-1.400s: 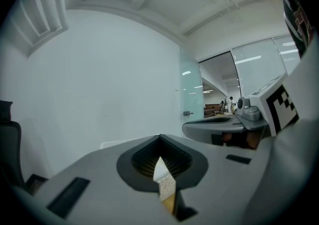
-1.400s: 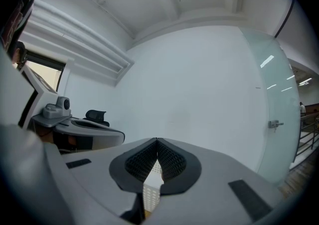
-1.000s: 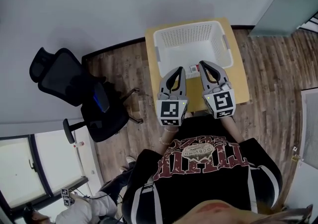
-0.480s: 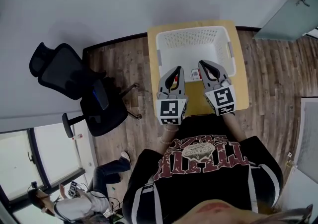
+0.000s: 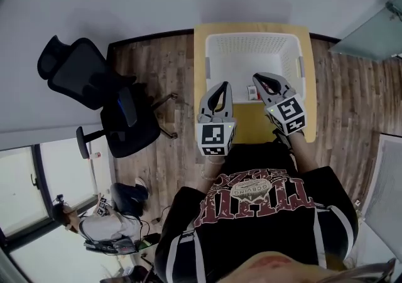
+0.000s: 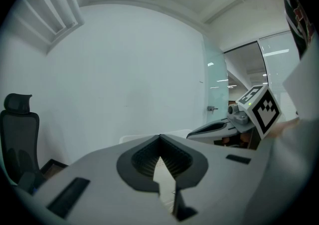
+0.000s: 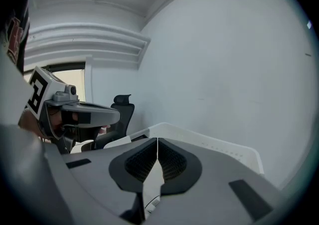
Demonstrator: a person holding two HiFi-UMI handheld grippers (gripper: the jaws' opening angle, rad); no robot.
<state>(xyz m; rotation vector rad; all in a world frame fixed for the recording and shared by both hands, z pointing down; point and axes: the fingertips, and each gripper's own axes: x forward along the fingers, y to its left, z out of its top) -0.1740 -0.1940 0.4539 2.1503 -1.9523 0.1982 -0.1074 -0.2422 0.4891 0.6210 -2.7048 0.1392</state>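
Head view as guide, hold left gripper (image 5: 220, 86) and right gripper (image 5: 259, 78), both closed on nothing, level above basket's (image 5: 211, 62) near wall, part jaws before dipping toward box (image 5: 252, 91) lying below, between the tips, and stay clear of the rim

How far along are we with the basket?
Done: a small red-and-white item lies by the near wall of the basket; inside or outside, I cannot tell. In hand: nothing, the left gripper and right gripper are both shut and empty above the table. Left: no grasp made yet.
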